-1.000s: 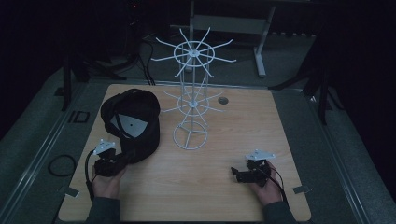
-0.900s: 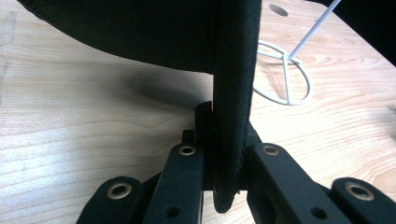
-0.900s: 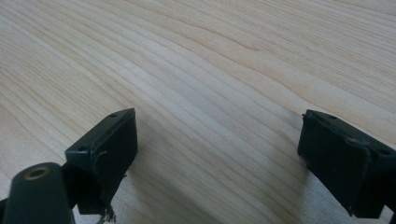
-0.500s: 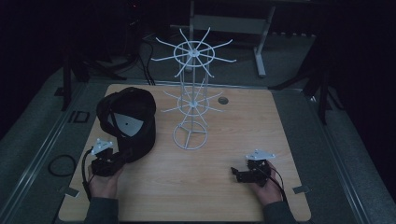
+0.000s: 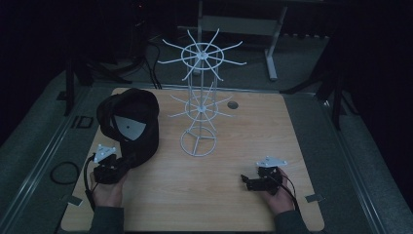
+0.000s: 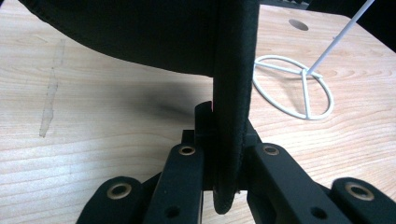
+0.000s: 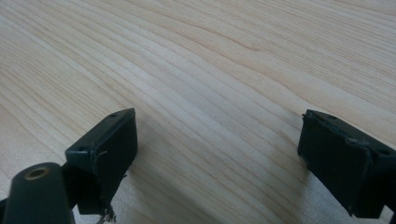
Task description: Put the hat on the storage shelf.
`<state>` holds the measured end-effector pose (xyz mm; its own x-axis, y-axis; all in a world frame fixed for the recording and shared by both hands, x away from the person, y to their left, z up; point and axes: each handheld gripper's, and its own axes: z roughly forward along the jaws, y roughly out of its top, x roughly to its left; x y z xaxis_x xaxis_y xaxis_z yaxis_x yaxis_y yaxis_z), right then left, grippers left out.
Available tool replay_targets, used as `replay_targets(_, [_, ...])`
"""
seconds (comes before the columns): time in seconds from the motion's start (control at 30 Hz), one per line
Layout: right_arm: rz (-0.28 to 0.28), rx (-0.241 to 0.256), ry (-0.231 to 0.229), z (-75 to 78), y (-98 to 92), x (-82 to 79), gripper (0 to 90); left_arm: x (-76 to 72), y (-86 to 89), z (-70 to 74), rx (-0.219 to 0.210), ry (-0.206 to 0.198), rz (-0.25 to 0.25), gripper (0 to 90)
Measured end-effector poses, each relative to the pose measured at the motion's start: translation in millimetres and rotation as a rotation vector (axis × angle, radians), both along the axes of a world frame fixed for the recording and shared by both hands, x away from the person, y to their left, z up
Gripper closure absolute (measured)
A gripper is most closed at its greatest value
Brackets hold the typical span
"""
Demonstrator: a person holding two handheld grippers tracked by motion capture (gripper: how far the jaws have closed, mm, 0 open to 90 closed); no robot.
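**Lifting the cap toward the wire rack**

Gripping the black cap (image 5: 130, 124) by its brim, the left claw (image 5: 127, 163) is clamping tight on the stiff edge, which is standing on end between its jaws in the left gripper view. The cap is hanging over the near-left part of the desk (image 5: 229, 141), its crown tipped away toward the far left and its pale inner lining facing up. Just to its right, the white wire rack (image 5: 200, 97) is standing upright on its round base, with hooked arms fanning out at two levels. The right claw (image 5: 246, 181) is resting near the right front of the desk with its jaws spread wide over bare wood, holding nothing.

Judging by this, the step in hand is carrying the cap to one of the rack's arms. To do it well, the left claw should be keeping its pinch firm near the brim's middle so the cap isn't swinging, and bringing the crown or back strap over a hook tip from the near side. The rack looks light, though the dim high view makes that hard to judge, so the right claw may be needed to steady its base.
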<state>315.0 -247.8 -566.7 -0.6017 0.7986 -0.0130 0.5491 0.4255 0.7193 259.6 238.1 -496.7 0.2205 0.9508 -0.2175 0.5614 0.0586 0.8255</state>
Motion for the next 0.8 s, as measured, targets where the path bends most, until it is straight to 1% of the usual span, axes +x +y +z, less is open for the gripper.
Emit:
replay_targets(0.13, [-0.001,0.0,0.001,0.0,0.0,0.0,11.9,-0.9,-2.0,3.1,0.01,-0.013,-0.008,86.4])
replay_targets(0.27, [0.0,0.0,0.0,0.0,0.0,0.0,11.9,-1.7,-3.8,6.0,0.018,-0.024,-0.004,86.4])
replay_targets(0.5, [-0.001,0.0,0.0,0.0,0.0,0.0,11.8,-2.9,-5.6,9.2,0.028,-0.032,0.005,86.4])
replay_targets(0.8, [0.0,0.0,0.0,0.0,0.0,0.0,11.9,-5.3,-8.1,15.9,0.039,-0.048,0.003,86.4])
